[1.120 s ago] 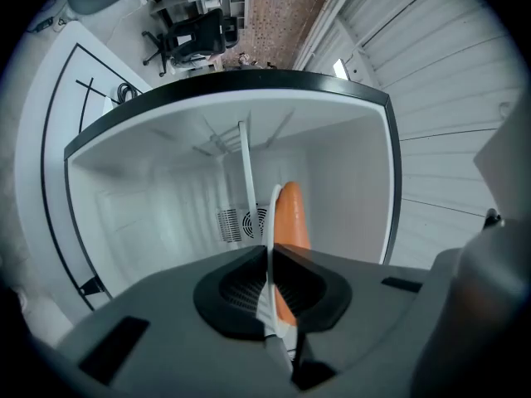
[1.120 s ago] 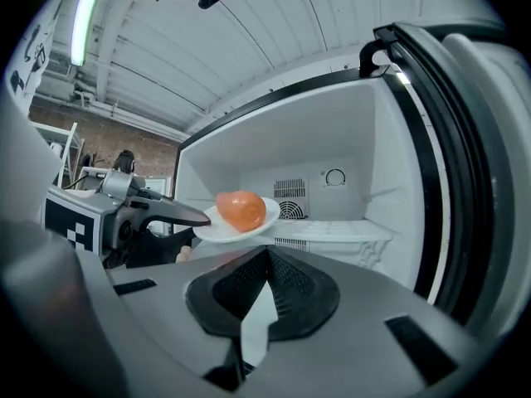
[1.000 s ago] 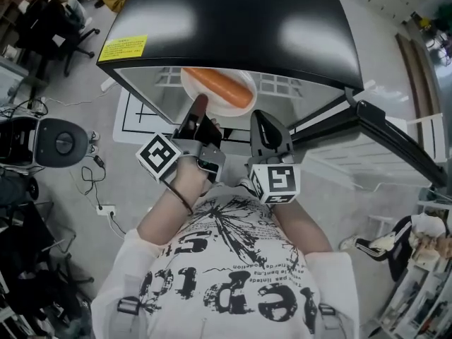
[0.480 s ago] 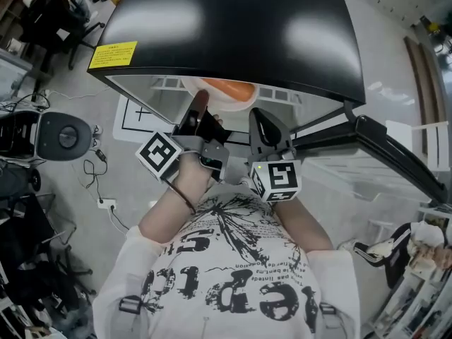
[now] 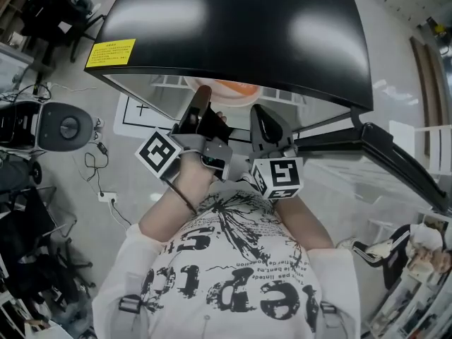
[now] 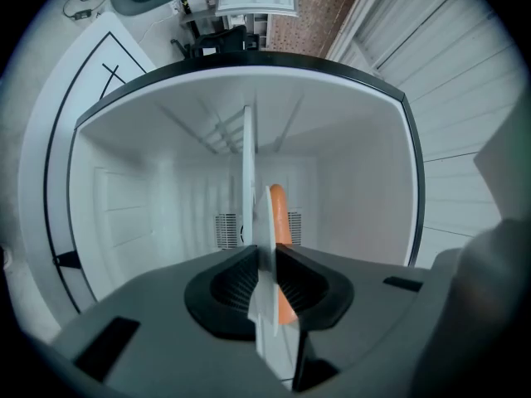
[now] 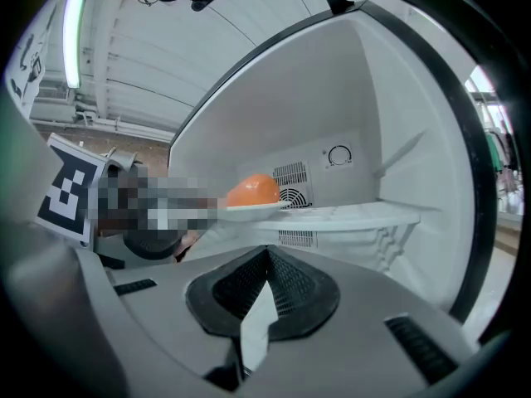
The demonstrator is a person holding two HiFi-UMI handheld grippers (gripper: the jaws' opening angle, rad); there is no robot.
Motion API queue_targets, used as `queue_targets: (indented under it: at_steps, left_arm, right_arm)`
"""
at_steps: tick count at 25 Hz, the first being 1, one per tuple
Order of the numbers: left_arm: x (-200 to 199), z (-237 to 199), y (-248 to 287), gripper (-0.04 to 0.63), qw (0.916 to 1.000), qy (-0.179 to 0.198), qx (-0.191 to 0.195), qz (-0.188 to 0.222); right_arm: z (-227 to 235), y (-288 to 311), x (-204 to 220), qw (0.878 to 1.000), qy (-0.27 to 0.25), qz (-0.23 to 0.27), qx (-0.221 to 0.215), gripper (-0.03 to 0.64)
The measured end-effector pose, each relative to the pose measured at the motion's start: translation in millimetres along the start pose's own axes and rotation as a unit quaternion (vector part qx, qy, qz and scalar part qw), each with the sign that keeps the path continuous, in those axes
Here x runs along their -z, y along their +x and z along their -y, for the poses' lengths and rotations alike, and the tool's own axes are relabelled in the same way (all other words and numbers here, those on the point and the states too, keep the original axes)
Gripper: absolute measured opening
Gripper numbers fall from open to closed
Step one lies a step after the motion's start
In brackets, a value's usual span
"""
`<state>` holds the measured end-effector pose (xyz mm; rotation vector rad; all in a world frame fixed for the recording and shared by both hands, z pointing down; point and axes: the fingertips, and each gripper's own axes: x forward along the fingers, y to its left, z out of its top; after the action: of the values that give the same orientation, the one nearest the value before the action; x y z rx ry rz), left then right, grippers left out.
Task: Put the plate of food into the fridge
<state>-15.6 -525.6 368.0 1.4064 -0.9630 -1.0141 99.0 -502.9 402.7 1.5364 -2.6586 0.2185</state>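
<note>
The plate (image 7: 249, 211) of food is seen already inside the open fridge (image 5: 240, 27), set on the white shelf (image 7: 357, 215) with its orange food (image 7: 252, 191) on top. In the left gripper view the plate's rim is shown edge-on between the jaws of the left gripper (image 6: 264, 264), which are opening around it; the pads appear to be lifted off the rim rather than pressed on it. Farther in, the vent (image 7: 290, 172) on the fridge's back wall is visible behind the plate. The placing itself is judged nearly done. What is left, as far as can be told, is for the release to be finished, both grippers to be drawn out, and the door (image 5: 395, 147), seen standing open at the right, to be shut.

Both forearms are held close together in front of the chest, and both tools are pointed forward under the fridge's black top. The left gripper is rolled onto its side, so that the level plate is seen as an upright line in its own view. The right gripper (image 7: 265, 259) is kept just beside it, short of the shelf; its jaws are closed together with nothing between them, and no part in carrying the plate is taken by it.
</note>
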Motion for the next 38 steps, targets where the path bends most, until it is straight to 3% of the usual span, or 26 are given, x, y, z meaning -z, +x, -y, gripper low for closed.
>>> queue_targets:
  at_steps: [15, 20, 22, 28, 32, 35, 38]
  left_arm:
    - [0.4, 1.6, -2.2, 0.053, 0.9998, 0.000, 0.021, -0.006]
    - [-1.3, 10.8, -4.3, 0.117, 0.9987, 0.025, 0.044, -0.003]
    - [-5.2, 14.5, -6.3, 0.173, 0.9982, 0.031, 0.050, -0.001]
    - [-11.7, -9.1, -19.2, 0.175, 0.9996, -0.008, 0.027, 0.005]
    - [-22.6, -2.5, -32.4, 0.175, 0.9986, 0.021, 0.041, 0.027]
    - [-30.9, 3.8, -38.6, 0.159, 0.9979, 0.037, 0.047, 0.024]
    - [-34.5, -0.4, -46.0, 0.021, 0.9985, 0.044, 0.031, 0.014]
  right_arm:
    - [-6.4, -11.6, 0.7, 1.000, -0.003, 0.000, 0.013, 0.002]
    - [-6.7, -17.7, -2.6, 1.000, 0.001, 0.009, 0.021, 0.002]
    - [-10.6, -18.6, -4.9, 1.000, -0.002, 0.012, 0.023, 0.002]
    - [-18.2, -17.7, 0.7, 1.000, -0.004, 0.004, 0.022, 0.002]
    - [-27.0, -16.4, 3.8, 1.000, -0.003, 0.002, 0.018, 0.002]
    - [-38.8, -14.7, 0.7, 1.000, -0.003, 0.007, 0.012, 0.002]
    - [-48.2, -13.7, -0.9, 1.000, -0.003, 0.011, 0.014, 0.002]
